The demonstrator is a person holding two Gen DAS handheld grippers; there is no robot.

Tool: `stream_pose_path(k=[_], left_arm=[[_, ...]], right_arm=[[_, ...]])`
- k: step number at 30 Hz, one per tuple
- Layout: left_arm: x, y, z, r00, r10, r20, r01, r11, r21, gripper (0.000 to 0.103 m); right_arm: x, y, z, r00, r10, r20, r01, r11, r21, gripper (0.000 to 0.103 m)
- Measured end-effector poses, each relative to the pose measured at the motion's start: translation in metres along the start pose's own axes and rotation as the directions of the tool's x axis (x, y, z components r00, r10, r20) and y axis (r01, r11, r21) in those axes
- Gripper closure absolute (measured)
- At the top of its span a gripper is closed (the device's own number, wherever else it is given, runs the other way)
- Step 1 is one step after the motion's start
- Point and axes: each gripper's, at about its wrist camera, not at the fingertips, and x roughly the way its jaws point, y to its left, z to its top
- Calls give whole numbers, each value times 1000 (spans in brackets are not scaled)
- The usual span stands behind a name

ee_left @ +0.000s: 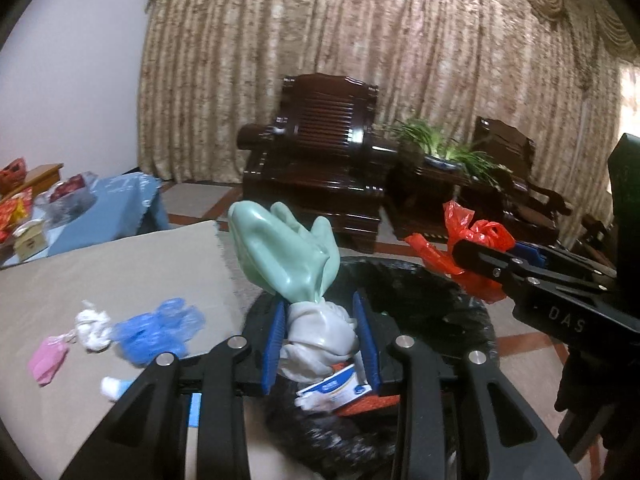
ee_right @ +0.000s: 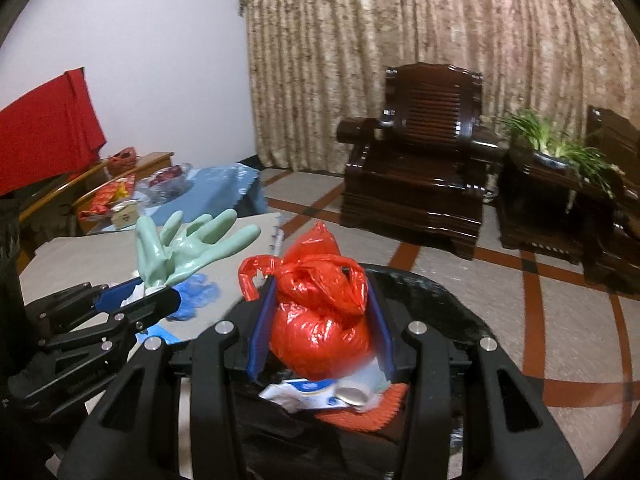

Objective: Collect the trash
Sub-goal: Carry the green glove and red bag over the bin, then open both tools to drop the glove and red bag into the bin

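Beige-clothed table [ee_left: 120, 272] beside me, my left gripper [ee_left: 320, 340] pinches a pale green rubber glove [ee_left: 280, 252], my right gripper [ee_right: 320, 320] a knotted red plastic bag [ee_right: 320, 312], both over the black-lined bin [ee_left: 420, 292]; I should release well inside its rim.

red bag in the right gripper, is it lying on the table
No, the red bag is clamped in the right gripper, over the black-lined bin, not on the table.
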Motion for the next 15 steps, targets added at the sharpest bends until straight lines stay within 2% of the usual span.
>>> stream_pose_path(k=[7,15], left_arm=[[32,-26,-3,998,-43,-37,44,999,31,70],[56,-36,-8,994,-79,-74,81,996,33,68]], right_arm=[[8,-31,-14,998,-62,-30,62,998,27,61],[21,-46,-20,995,-83,-57,86,995,44,59]])
